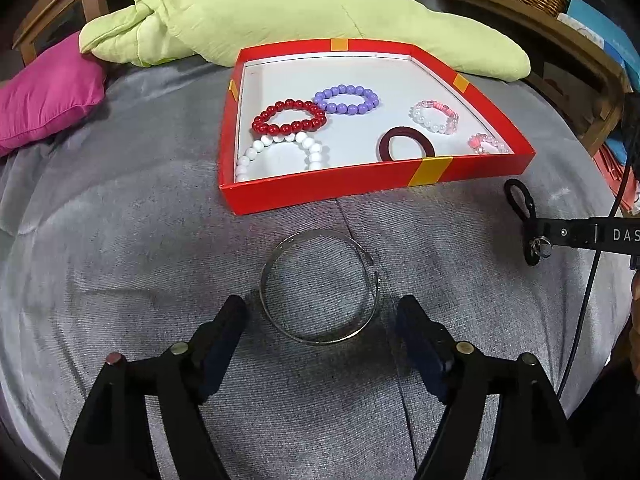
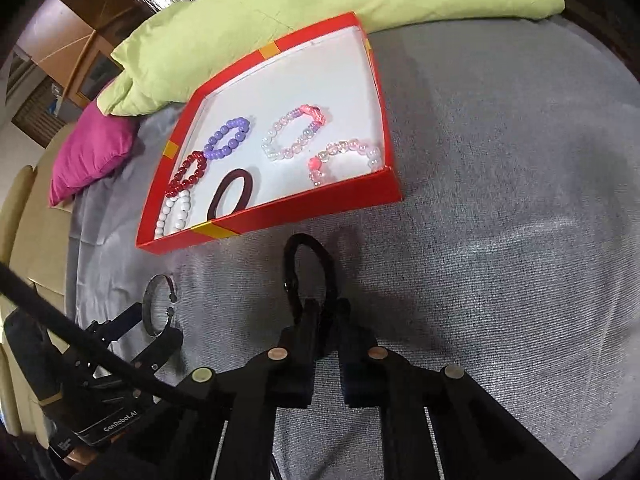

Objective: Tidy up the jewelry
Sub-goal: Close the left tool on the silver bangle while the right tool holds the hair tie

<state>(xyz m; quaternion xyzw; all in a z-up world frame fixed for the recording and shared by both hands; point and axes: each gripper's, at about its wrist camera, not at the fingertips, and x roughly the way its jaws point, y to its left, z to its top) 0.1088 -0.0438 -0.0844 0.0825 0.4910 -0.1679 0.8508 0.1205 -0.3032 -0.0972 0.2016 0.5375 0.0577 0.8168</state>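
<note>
Grey ribbed fabric (image 1: 120, 264) covers a soft surface, with a lime green cushion (image 1: 280, 12) and a pink pillow (image 1: 44, 96) at its far edge. On the fabric sits a shallow red box (image 1: 360, 186) with a white floor. Inside lie a red bead bracelet (image 1: 289, 117), a purple bead bracelet (image 1: 346, 99), a white bead bracelet (image 1: 280, 154), a dark red hair band (image 1: 406, 145) and two pale pink bead bracelets (image 2: 294, 132). Just in front of the box, a thin silver bangle (image 1: 320, 286) lies flat; the left gripper (image 1: 322, 314) hovers with its fingers spread wide on either side of the bangle, not touching it. To the right, the right gripper (image 2: 326, 308) is pinched closed on a black hair tie (image 2: 308, 268).
</note>
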